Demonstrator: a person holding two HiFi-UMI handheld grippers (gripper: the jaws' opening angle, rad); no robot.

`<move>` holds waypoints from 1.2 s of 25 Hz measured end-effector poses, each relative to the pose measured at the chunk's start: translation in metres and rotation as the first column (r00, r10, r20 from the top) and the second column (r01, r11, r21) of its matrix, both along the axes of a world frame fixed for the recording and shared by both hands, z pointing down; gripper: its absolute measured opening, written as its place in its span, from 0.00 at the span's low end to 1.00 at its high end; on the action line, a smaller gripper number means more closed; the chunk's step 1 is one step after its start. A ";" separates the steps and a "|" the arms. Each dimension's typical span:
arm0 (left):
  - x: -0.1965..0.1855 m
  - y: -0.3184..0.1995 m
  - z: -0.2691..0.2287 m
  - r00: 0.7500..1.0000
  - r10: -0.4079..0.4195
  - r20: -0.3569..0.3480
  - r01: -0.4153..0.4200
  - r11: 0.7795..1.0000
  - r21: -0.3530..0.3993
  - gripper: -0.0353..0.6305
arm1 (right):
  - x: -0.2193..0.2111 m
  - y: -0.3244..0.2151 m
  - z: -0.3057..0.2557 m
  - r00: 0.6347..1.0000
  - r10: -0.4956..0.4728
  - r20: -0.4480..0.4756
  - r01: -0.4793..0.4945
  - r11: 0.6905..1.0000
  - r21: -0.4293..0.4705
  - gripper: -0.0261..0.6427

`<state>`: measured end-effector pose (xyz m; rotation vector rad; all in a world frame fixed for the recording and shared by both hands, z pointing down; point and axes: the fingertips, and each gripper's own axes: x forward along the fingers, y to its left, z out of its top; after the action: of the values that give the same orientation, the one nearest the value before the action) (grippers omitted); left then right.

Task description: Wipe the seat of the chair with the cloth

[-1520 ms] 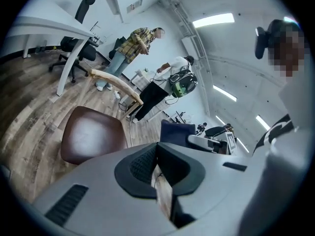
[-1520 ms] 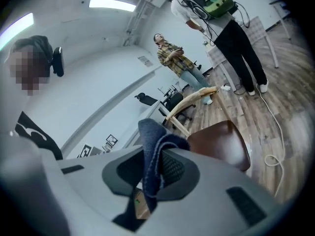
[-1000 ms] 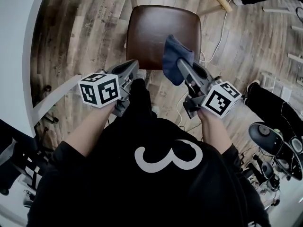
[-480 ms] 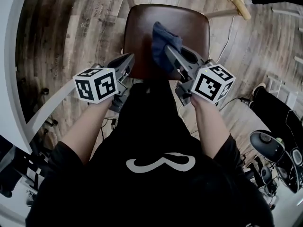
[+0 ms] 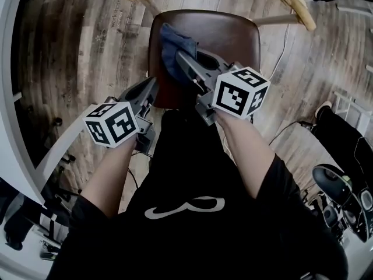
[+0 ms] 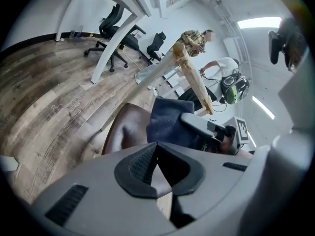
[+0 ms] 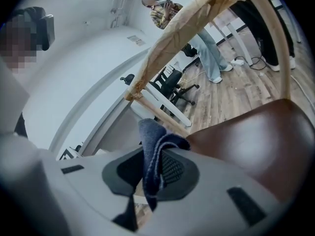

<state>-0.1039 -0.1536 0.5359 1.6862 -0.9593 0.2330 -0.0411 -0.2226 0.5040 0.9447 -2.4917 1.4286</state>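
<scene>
The chair's brown leather seat (image 5: 227,37) lies ahead of me, with pale wooden back rails (image 5: 291,2) at its far side. My right gripper (image 5: 182,60) is shut on a dark blue cloth (image 5: 172,48), which rests on the seat's left part. The right gripper view shows the cloth (image 7: 153,154) pinched between the pads, with the seat (image 7: 251,141) to its right. My left gripper (image 5: 152,85) hovers off the seat's near left edge, shut and holding nothing. From the left gripper view the cloth (image 6: 170,122) sits above the seat (image 6: 125,132).
Wood plank floor (image 5: 87,45) surrounds the chair. A white curved desk leg (image 5: 58,144) runs at the left. Cables (image 5: 282,45) lie on the floor to the right. Office chairs (image 6: 118,38) and people (image 6: 197,38) stand farther back.
My right gripper has swept the cloth leftward across the seat, from its right side to the left part. The left gripper stays beside the near left edge.
</scene>
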 end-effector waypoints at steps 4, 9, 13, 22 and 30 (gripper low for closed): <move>-0.006 -0.008 0.002 0.999 -0.034 0.016 0.034 0.999 -0.022 0.07 | -0.014 -0.015 0.008 1.000 -0.021 -0.002 0.021 1.000 -0.004 0.12; -0.027 -0.013 0.008 0.996 -0.087 0.031 0.089 0.995 -0.055 0.07 | -0.039 -0.029 0.027 0.999 -0.048 -0.024 0.048 0.999 -0.013 0.12; -0.033 -0.020 0.007 0.993 -0.116 0.030 0.117 0.992 -0.050 0.07 | -0.042 -0.038 0.046 0.995 -0.070 -0.071 0.068 0.997 -0.025 0.12; -0.042 -0.025 0.012 0.987 -0.159 0.032 0.161 0.986 -0.051 0.07 | -0.039 -0.044 0.082 0.980 -0.097 -0.172 0.094 0.995 -0.026 0.12; -0.039 -0.024 0.015 0.984 -0.176 0.015 0.177 0.982 -0.066 0.07 | -0.029 -0.050 0.104 0.960 -0.107 -0.258 0.100 0.994 -0.040 0.12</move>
<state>-0.1428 -0.1772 0.5511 1.5295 -1.0898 0.1531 -0.0697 -0.2729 0.6076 0.9163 -2.2890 1.2165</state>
